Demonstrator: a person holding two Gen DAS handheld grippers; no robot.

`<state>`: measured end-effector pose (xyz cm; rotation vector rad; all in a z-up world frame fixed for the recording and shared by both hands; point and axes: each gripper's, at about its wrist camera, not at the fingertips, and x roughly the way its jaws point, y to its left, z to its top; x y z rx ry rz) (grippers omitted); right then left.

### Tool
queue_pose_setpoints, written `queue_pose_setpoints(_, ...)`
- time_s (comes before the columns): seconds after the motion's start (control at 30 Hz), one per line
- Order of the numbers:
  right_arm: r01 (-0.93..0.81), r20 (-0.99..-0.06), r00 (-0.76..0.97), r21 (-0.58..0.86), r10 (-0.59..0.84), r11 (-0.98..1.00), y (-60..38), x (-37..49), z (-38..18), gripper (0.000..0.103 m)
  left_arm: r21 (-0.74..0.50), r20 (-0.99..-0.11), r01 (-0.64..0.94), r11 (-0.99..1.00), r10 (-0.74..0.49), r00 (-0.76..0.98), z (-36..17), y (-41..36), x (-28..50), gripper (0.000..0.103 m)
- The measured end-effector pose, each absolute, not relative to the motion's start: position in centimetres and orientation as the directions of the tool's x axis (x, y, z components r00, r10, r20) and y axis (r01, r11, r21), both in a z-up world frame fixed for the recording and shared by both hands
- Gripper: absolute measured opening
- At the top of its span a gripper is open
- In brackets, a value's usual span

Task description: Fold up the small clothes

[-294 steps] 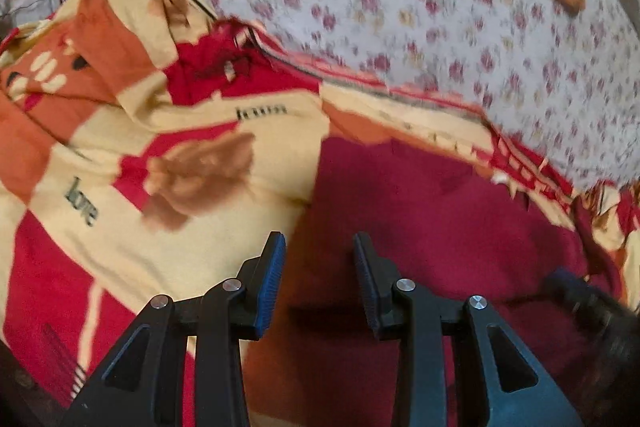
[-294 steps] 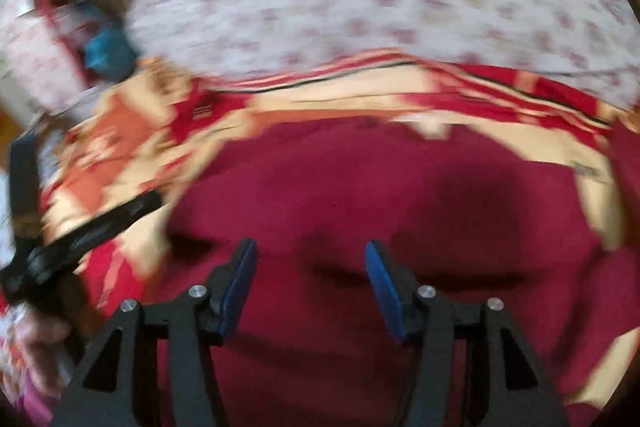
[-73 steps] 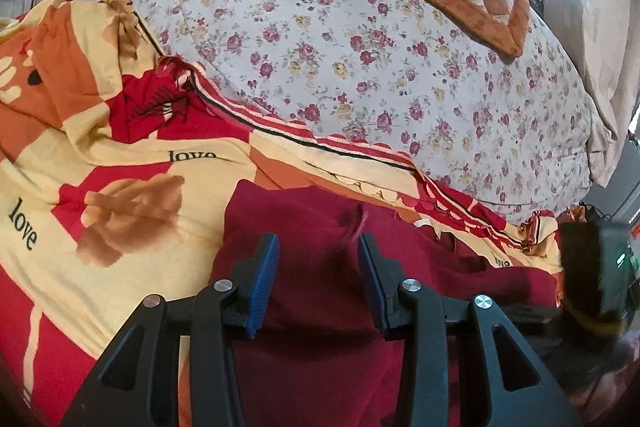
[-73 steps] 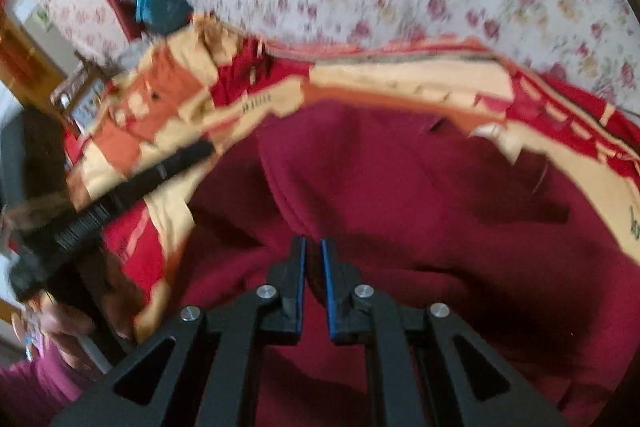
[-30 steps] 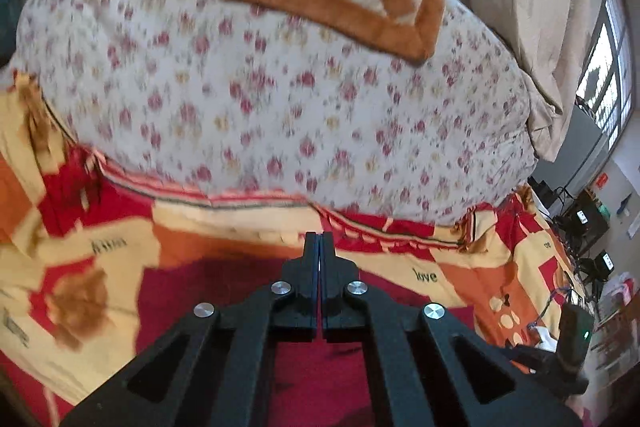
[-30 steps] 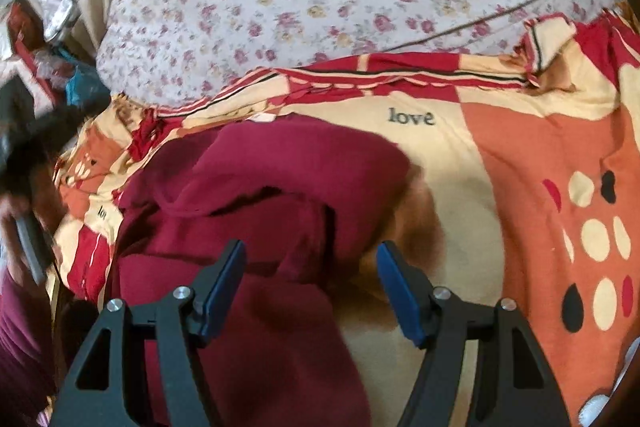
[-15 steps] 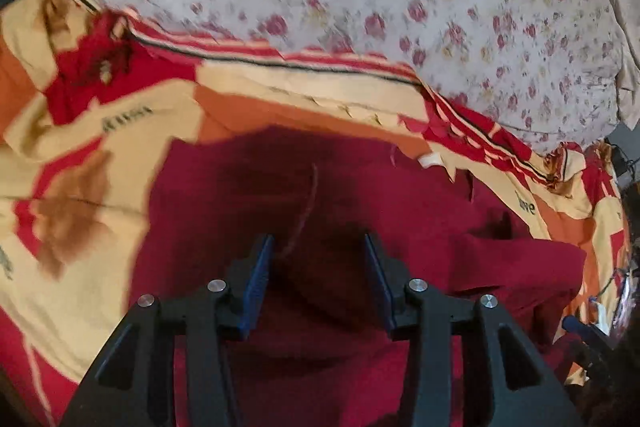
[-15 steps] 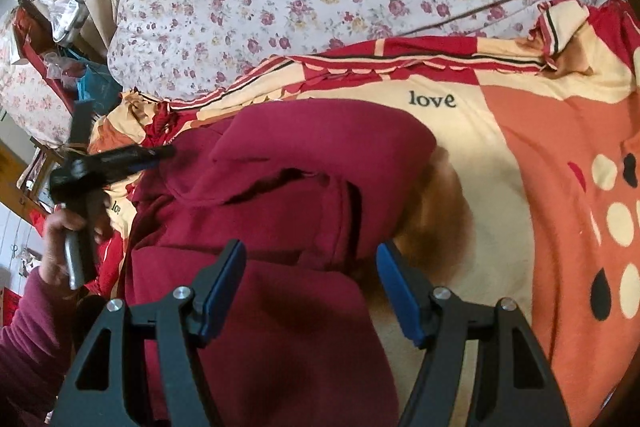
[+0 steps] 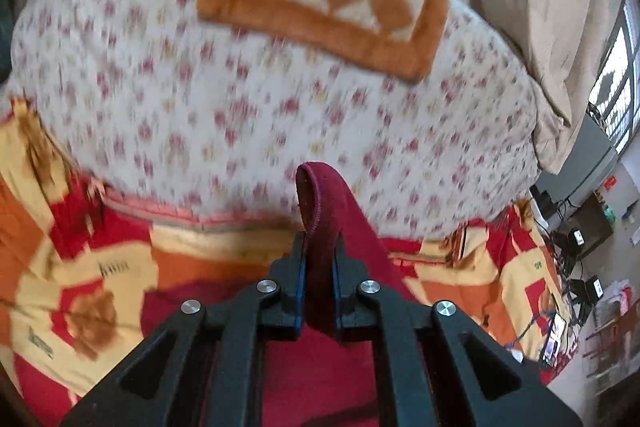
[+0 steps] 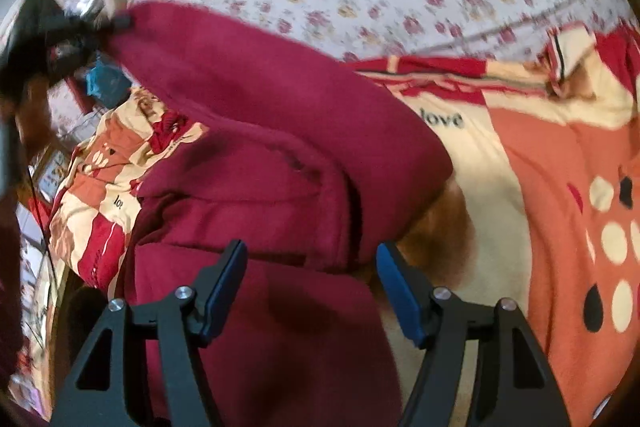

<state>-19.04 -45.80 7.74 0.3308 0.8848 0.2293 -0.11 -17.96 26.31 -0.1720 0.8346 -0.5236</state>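
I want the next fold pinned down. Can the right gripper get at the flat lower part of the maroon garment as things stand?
Probably yes. The right gripper is open and hangs just above the maroon garment, nothing between. The left gripper holds a lifted edge off to the far side, clear of it.
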Motion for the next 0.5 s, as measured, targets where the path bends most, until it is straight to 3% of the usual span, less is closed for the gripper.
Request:
queue_pose_setpoints(0.1, -0.074, -0.711, 0.615, 0.379, 0.341, 0.923, -45.2, -18.2, 8.0, 0.069, -0.342, -0.65, 0.388, 0.856, -0.514, 0.559, 28.1, -18.6, 0.1, 0.0)
queue_pose_setpoints(0.23, -0.101, -0.73, 0.577, 0.381, 0.366, 0.919, -43.7, -16.7, 7.6, 0.048, -0.332, -0.654, 0.397, 0.855, -0.513, 0.557, 29.3, -19.5, -0.3, 0.0)
queue_pose_setpoints(0.33, -0.137, -0.732, 0.583, 0.337, 0.351, 0.931, -42.4, -17.0, 7.8, 0.048, -0.349, -0.637, 0.417, 0.839, -0.539, 0.55, 30.9, -20.7, -0.4, 0.0)
queue_pose_setpoints(0.4, -0.101, -0.772, 0.587, 0.227, 0.242, 0.969, -42.3, -16.9, 7.6, 0.035, -0.347, -0.622, 0.439, 0.829, -0.553, 0.554, 32.1, -21.7, -0.9, 0.0)
queue_pose_setpoints(0.43, -0.063, -0.783, 0.594, 0.182, 0.183, 0.981, -42.7, -17.0, 7.6, 0.018, -0.345, -0.612, 0.455, 0.821, -0.564, 0.554, 32.8, -22.4, -1.2, 0.0)
queue_pose_setpoints(0.5, -0.012, -0.766, 0.615, 0.229, 0.188, 0.973, -44.5, -17.4, 8.0, 0.011, -0.345, -0.599, 0.487, 0.803, -0.587, 0.545, 33.8, -23.6, -2.0, 0.0)
